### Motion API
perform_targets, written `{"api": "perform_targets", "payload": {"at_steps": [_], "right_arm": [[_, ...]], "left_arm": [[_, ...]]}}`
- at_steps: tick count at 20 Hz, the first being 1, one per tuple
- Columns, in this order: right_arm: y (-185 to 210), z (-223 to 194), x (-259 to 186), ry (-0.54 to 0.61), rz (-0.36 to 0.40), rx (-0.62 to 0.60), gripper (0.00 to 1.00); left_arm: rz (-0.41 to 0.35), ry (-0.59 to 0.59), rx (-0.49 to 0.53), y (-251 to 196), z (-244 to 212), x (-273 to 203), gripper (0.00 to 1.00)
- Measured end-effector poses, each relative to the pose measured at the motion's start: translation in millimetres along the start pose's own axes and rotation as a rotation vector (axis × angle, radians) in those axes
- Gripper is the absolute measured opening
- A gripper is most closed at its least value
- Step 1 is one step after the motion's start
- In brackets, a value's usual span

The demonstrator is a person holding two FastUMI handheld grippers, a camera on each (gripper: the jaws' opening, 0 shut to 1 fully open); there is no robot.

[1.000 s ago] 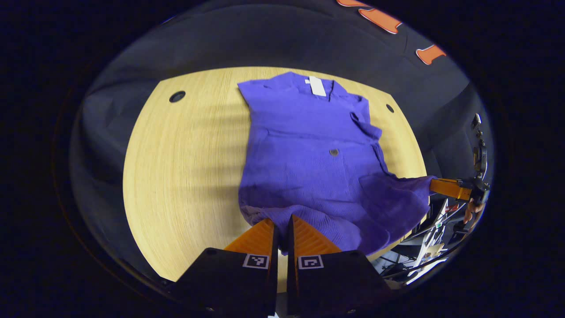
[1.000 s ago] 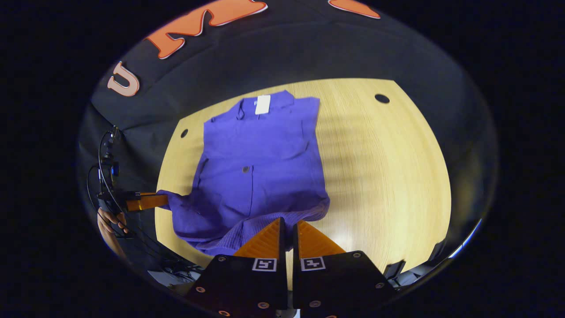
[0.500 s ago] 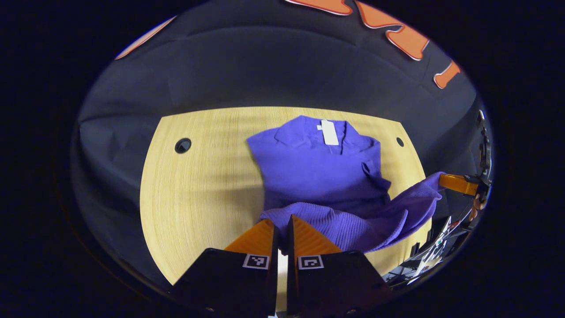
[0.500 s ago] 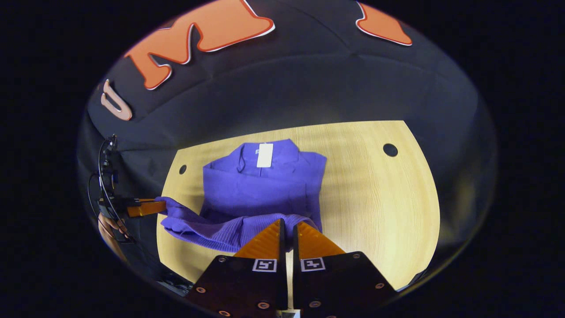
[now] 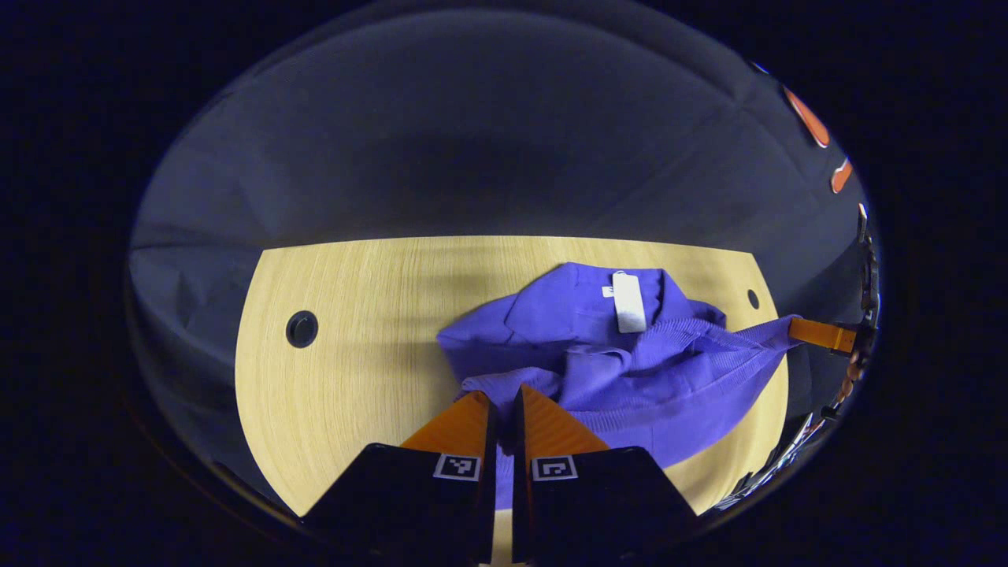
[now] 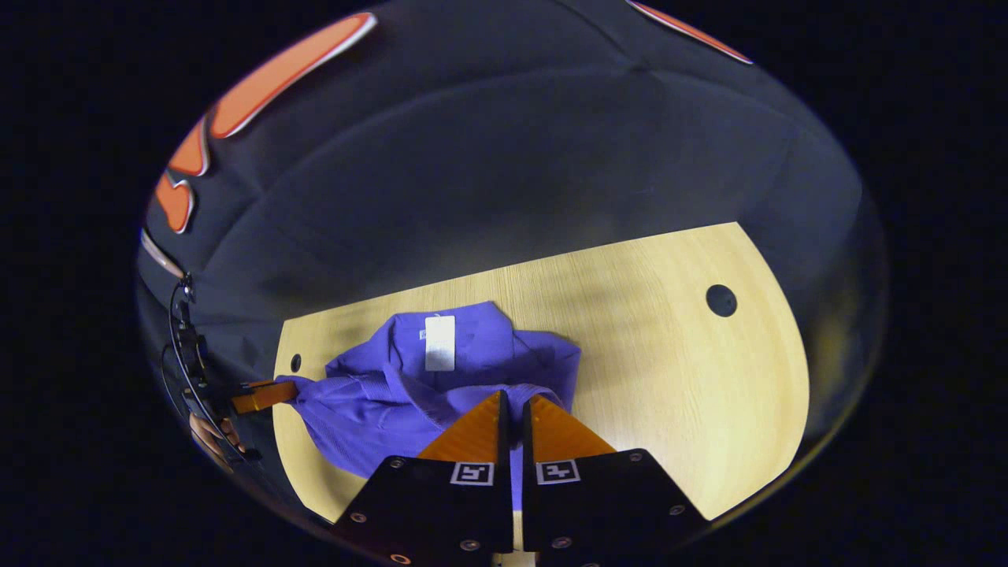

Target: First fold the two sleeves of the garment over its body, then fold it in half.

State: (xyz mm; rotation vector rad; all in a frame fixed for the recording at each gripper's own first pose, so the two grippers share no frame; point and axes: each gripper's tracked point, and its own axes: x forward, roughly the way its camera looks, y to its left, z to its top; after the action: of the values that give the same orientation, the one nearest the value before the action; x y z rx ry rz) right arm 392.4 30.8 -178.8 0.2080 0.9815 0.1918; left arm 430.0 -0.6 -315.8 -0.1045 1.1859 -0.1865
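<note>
While the left tongs point(image 5: 501, 398) and the right tongs point(image 6: 513, 405) each clamp a hem corner of the purple garment point(image 5: 630, 370), its lower half hangs lifted above the collar, over the wooden tabletop point(image 5: 354, 346).

The garment point(image 5: 630, 370) is purple with a white tag point(image 5: 628, 302). The desk point(image 5: 354, 354) is light yellow wood with black holes point(image 5: 302, 328).

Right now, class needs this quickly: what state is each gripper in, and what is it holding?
Left gripper: shut on the purple knitted garment, at its hem.
Right gripper: shut on the purple knitted garment, at the hem's other corner.
</note>
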Motion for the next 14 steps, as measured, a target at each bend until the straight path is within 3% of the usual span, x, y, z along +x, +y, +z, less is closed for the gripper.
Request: {"api": "perform_targets", "payload": {"at_steps": [4, 8, 9, 12, 14], "right_arm": [[-4, 12, 30, -0.005, 0.032, 0.092, 0.05], [7, 28, 32, -0.056, 0.106, 0.223, 0.07], [6, 34, 28, -0.085, 0.116, 0.250, 0.09], [0, 51, 34, -0.161, 0.126, 0.292, 0.32], [-7, 49, 26, -0.167, 0.110, 0.285, 0.36]], "left_arm": [[0.002, -0.034, 0.006, 0, 19, 25, 0.10], [0.013, -0.088, -0.081, 15, 27, 34, 0.11], [0.015, -0.113, -0.109, 17, 31, 32, 0.15], [-0.048, -0.273, -0.138, 12, 73, 5, 0.24], [-0.055, -0.414, -0.090, 5, 113, -18, 0.45]]}}
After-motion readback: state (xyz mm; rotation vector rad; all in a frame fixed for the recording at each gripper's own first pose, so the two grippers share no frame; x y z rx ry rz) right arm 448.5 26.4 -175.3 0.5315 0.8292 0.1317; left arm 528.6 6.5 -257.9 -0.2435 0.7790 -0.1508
